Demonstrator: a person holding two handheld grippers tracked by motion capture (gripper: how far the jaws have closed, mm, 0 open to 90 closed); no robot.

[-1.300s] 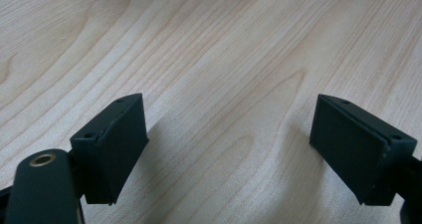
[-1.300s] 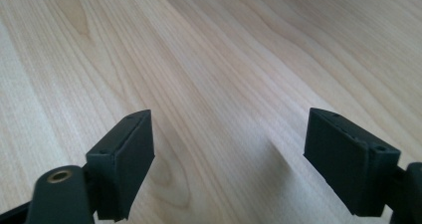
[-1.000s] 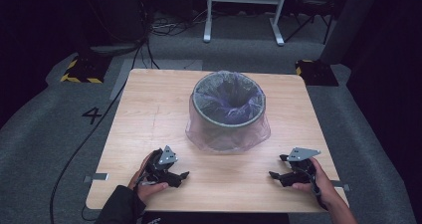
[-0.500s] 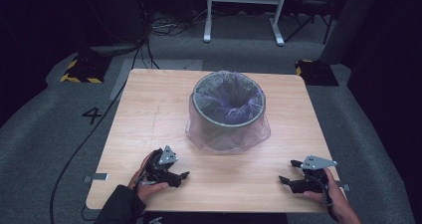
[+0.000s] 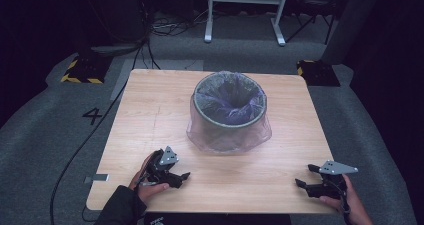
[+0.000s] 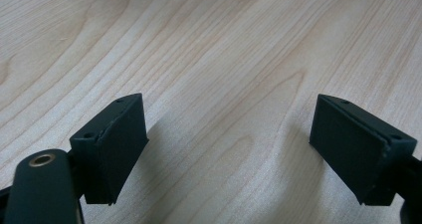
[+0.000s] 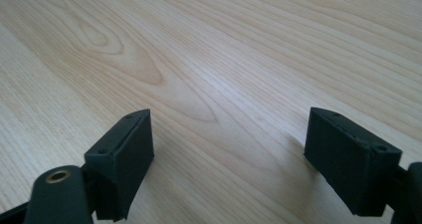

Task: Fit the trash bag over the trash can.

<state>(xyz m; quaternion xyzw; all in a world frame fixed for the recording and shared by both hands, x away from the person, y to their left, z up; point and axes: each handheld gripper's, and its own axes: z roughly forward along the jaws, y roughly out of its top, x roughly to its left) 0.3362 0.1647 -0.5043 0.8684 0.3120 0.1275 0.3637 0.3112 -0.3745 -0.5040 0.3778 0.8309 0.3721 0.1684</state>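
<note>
Left gripper [image 5: 184, 176]: jaws stood wide apart, nothing between them, only bare wood grain showing in the left gripper view [image 6: 229, 149]. It rested low on the table [image 5: 150, 115] near the front edge, left of centre, held by the person's left hand [image 5: 146, 182], jaws pointing towards the right.

Right gripper [image 5: 304, 177]: jaws likewise spread wide and empty, bare tabletop between them in the right gripper view [image 7: 229, 154]. It sat near the front right corner, held by the right hand [image 5: 350, 202], jaws pointing left, towards the other gripper. The two grippers were well apart.

Count: two grippers, one bin, one liner, one table.

The bin [image 5: 229, 110] stood upright, its long axis vertical and its round mouth opening upward. It sat about mid-table, somewhat towards the far side, well clear of both grippers and roughly between them in line. A translucent purple-tinted liner bag [image 5: 210, 137] was fitted inside it, folded over the rim and draped down the outer wall to the tabletop.
</note>
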